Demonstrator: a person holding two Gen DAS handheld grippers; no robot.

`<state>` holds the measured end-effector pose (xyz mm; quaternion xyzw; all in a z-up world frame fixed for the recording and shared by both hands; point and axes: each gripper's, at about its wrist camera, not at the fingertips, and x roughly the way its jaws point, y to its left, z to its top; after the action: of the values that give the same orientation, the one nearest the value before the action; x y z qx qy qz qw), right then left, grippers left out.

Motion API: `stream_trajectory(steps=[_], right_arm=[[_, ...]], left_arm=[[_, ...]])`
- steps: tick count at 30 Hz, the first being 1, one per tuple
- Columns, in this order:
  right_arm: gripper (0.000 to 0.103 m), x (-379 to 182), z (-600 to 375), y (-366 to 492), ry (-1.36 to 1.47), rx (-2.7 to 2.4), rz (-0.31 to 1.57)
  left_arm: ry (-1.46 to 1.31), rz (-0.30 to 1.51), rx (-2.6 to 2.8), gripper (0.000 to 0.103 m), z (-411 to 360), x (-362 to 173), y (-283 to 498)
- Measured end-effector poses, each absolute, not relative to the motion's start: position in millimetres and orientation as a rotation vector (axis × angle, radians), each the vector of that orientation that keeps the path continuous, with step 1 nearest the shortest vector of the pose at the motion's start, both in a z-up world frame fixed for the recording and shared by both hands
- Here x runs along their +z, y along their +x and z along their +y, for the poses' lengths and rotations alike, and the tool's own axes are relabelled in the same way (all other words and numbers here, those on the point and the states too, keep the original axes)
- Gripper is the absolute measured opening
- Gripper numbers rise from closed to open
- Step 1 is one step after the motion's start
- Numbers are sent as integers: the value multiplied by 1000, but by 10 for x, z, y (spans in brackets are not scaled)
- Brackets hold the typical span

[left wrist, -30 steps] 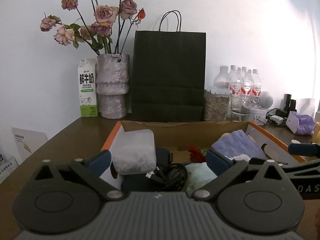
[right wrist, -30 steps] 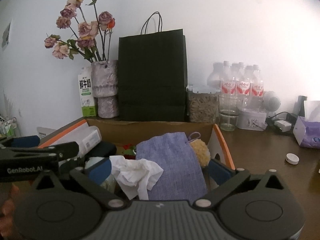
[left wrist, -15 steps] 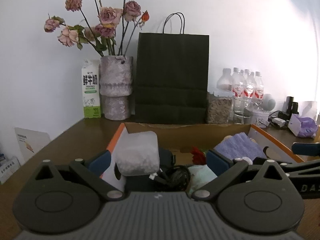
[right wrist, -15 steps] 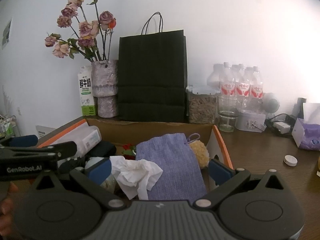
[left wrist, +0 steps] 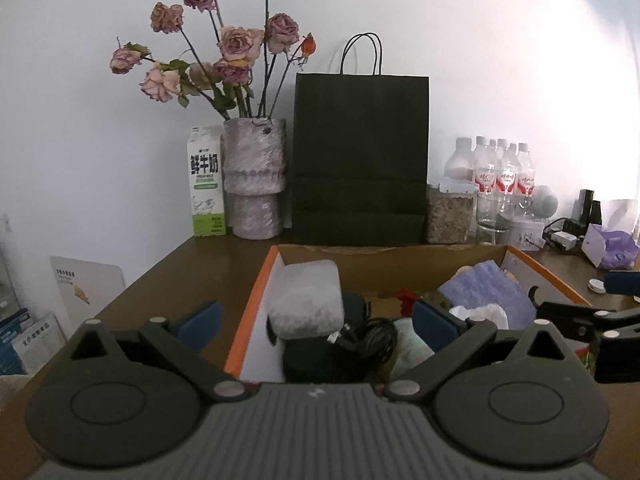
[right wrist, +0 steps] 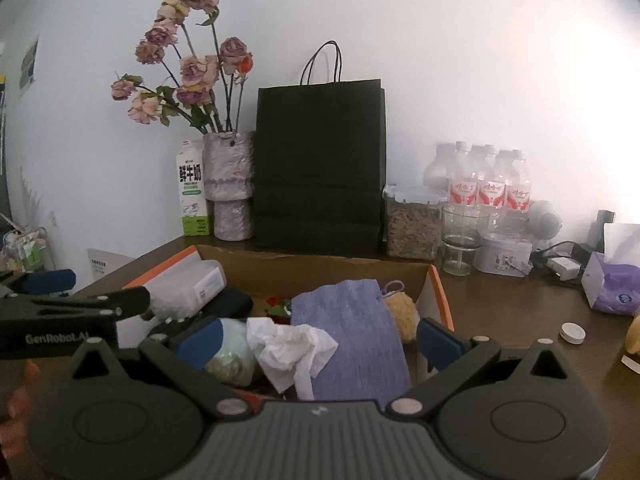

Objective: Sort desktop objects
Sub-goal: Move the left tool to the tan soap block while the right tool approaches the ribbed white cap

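Plainly, both released claws, left [left wrist: 316, 320] and right [right wrist: 318, 340], could snag the crumpled white tissue [right wrist: 290, 348] while reaching into the crowded orange-edged cardboard box [right wrist: 438, 292].

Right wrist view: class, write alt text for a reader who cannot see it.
The open right gripper hovers empty above a cardboard box holding a crumpled white tissue on a purple cloth. Behind stand a black paper bag, a vase of roses and a milk carton.
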<state>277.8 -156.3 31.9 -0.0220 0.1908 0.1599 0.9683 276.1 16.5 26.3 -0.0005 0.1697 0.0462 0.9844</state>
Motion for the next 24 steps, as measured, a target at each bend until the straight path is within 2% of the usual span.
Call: stream_trajectory(steps=[11,24], right_arm=[[103,223,-1616,2418,-69,323,426],[103,-188,-1658,2404,-89,312,544]], left_arm=[[7,443,65,103,272,95,2485],[5,614,18,103,156,-291,2596]])
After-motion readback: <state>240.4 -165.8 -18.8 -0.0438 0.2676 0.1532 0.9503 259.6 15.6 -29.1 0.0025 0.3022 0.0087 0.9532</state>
